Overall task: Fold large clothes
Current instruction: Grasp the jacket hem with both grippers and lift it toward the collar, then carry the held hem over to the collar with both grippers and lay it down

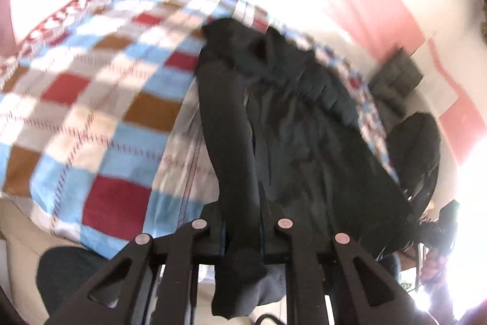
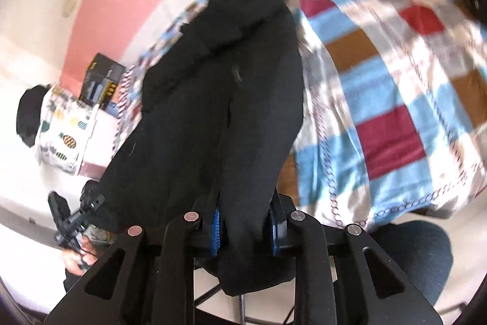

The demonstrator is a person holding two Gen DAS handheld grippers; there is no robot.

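The left gripper (image 1: 243,233) is clamped tight on a fold of the black garment (image 1: 304,124), and the right gripper (image 2: 246,230) pinches another fold of it between its blue pads (image 2: 216,230). From both, the dark cloth stretches away onto the checked blanket (image 1: 100,99), partly lifted off it.

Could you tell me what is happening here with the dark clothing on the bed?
A person is working with a gripper in each hand on a large black garment that lies across a checked bedspread. The left gripper is shut on one part of the garment, and the right gripper is shut on another. No finished fold shows yet; the cloth stretches from both grippers back onto the bed.
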